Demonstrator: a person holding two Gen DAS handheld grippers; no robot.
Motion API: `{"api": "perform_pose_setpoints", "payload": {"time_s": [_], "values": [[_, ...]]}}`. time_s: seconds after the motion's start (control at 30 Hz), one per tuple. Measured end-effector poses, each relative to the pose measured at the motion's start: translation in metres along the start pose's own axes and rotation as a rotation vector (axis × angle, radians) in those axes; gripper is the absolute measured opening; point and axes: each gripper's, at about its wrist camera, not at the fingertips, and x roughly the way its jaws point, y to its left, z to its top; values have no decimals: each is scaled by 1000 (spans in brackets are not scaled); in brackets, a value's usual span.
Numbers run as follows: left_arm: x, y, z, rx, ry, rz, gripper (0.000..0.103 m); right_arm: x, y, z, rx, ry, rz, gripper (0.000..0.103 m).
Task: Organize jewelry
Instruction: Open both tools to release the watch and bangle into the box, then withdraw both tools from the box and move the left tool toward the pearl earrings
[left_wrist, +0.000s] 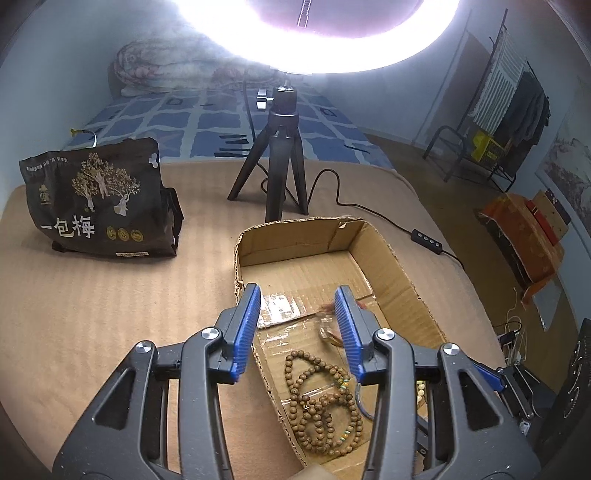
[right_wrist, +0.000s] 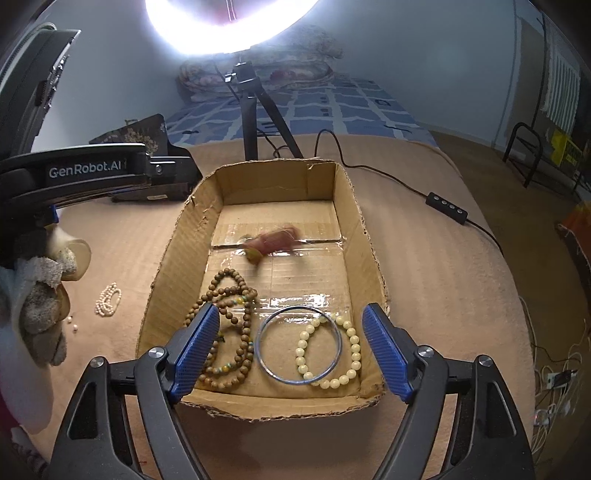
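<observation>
An open cardboard box (right_wrist: 369, 236) (left_wrist: 399, 266) sits on the tan bed cover. Inside lie a brown wooden bead necklace (right_wrist: 231, 325) (left_wrist: 321, 406), a clear blue-tinted bangle (right_wrist: 299, 345), a cream bead bracelet (right_wrist: 351, 354), and a blurred red tasselled pendant (right_wrist: 271, 242) (left_wrist: 328, 325). A small white pearl bracelet (right_wrist: 108, 298) and loose pearls lie on the cover left of the box. My left gripper (left_wrist: 297, 328) is open and empty over the box's left wall. My right gripper (right_wrist: 290, 350) is open and empty above the box's near end.
A ring light on a black tripod (left_wrist: 282, 155) stands behind the box, its cable and switch (left_wrist: 426, 240) running right. A dark snack bag (left_wrist: 99, 199) stands at the left. The left gripper's body (right_wrist: 74, 173) and a gloved hand (right_wrist: 40, 295) show at the left.
</observation>
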Motion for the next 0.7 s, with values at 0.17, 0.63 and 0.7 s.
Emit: {"api": "perform_pose_setpoints", "payload": {"time_s": [0.17, 0.63, 0.7], "values": [[-4, 0, -1, 10, -3, 11, 42, -2, 2, -1, -4, 2, -1, 80], [-52, 15, -4, 25, -48, 41, 42, -33, 8, -4, -13, -40, -15, 80], [-63, 21, -5, 18, -55, 42, 42, -39, 12, -5, -26, -49, -22, 80]]}}
